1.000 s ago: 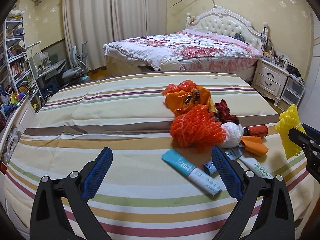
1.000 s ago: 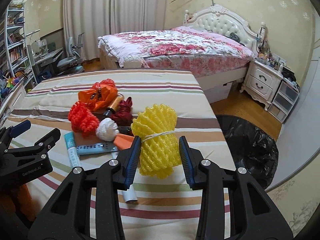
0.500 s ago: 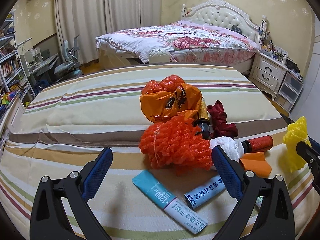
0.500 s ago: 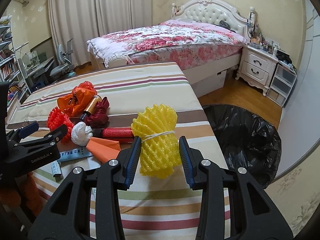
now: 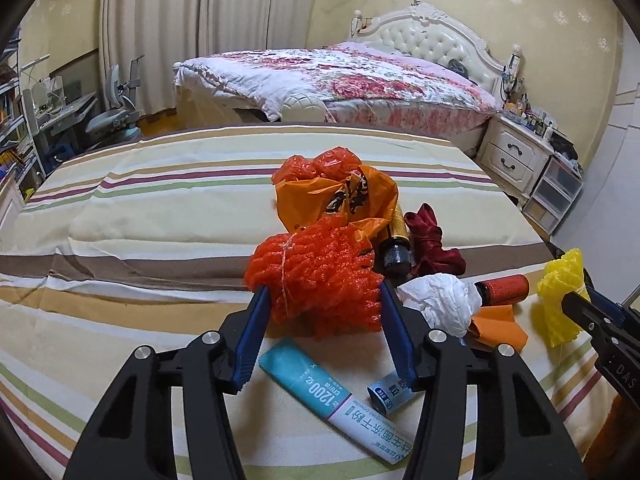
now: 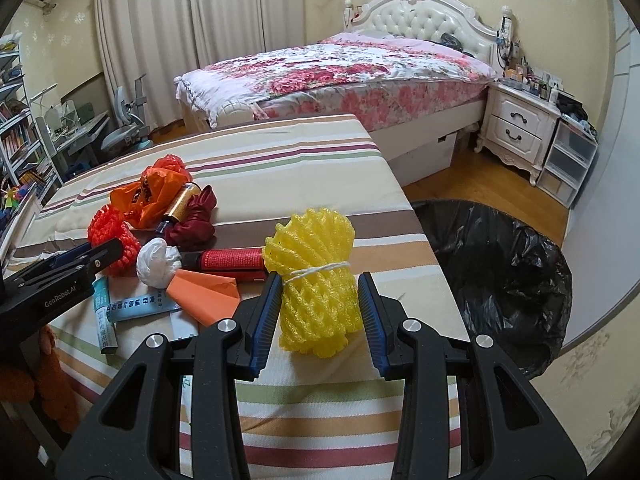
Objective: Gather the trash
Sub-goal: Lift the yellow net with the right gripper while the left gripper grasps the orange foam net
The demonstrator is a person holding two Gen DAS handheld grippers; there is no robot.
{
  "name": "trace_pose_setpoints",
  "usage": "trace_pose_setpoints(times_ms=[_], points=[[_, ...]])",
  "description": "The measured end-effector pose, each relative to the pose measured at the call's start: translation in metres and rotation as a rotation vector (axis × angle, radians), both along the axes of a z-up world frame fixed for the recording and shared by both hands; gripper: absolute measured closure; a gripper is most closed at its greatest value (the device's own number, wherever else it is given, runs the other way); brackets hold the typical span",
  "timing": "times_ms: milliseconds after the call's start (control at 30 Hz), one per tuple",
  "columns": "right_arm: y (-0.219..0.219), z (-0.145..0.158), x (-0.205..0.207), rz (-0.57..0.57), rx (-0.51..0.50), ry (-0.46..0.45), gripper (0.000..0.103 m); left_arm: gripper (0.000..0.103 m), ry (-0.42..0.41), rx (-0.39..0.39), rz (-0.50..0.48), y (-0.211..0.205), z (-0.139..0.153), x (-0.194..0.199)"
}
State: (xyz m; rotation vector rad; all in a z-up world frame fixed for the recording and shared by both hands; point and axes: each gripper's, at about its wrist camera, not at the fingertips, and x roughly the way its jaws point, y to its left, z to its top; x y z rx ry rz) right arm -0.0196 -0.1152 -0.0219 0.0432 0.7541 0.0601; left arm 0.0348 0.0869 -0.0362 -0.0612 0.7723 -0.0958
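My left gripper point(image 5: 322, 300) is shut on an orange foam net bundle point(image 5: 316, 276) that lies on the striped table point(image 5: 140, 208). My right gripper point(image 6: 318, 292) is shut on a yellow foam net bundle point(image 6: 314, 268) and holds it above the table's right edge. The yellow bundle also shows in the left wrist view point(image 5: 560, 292). A black trash bag point(image 6: 500, 276) stands open on the floor right of the table. The orange bundle point(image 6: 110, 236) and left gripper point(image 6: 92, 256) show at the left of the right wrist view.
On the table lie an orange plastic bag point(image 5: 340, 196), a brown bottle point(image 5: 394, 248), dark red cloth point(image 5: 432, 244), a white wad point(image 5: 440, 304), a red tube point(image 5: 504, 290), orange paper point(image 5: 496, 326) and teal-white boxes point(image 5: 332, 400). A flowered bed point(image 6: 360, 76) and nightstand point(image 6: 520, 128) stand behind.
My left gripper moved forward and closed its jaws on the orange foam net bundle. My right gripper carried the yellow bundle rightward, toward the black trash bag.
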Motion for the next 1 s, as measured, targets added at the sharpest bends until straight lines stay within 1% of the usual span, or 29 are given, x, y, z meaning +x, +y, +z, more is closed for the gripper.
trace_pose_setpoints(times_ms=[67,167,500,767,1000], points=[[0.000,0.000,0.000,0.000,0.000,-0.001,0.065,0.053,-0.008,0.013,0.001,-0.001,0.001,-0.002],[-0.001,0.000,0.000,0.000,0.000,0.000,0.065,0.056,-0.014,0.008,0.009,0.002,0.004,-0.004],[-0.001,0.000,0.000,-0.003,0.001,-0.002,0.065,0.056,-0.023,-0.014,0.025,0.013,0.012,-0.014],[-0.019,0.008,-0.005,-0.060,-0.003,-0.031,0.065,0.056,-0.073,-0.028,-0.035,-0.006,0.033,-0.025],[-0.059,0.017,-0.005,-0.156,-0.011,-0.058,0.065,0.056,-0.107,-0.037,-0.135,-0.048,0.047,-0.021]])
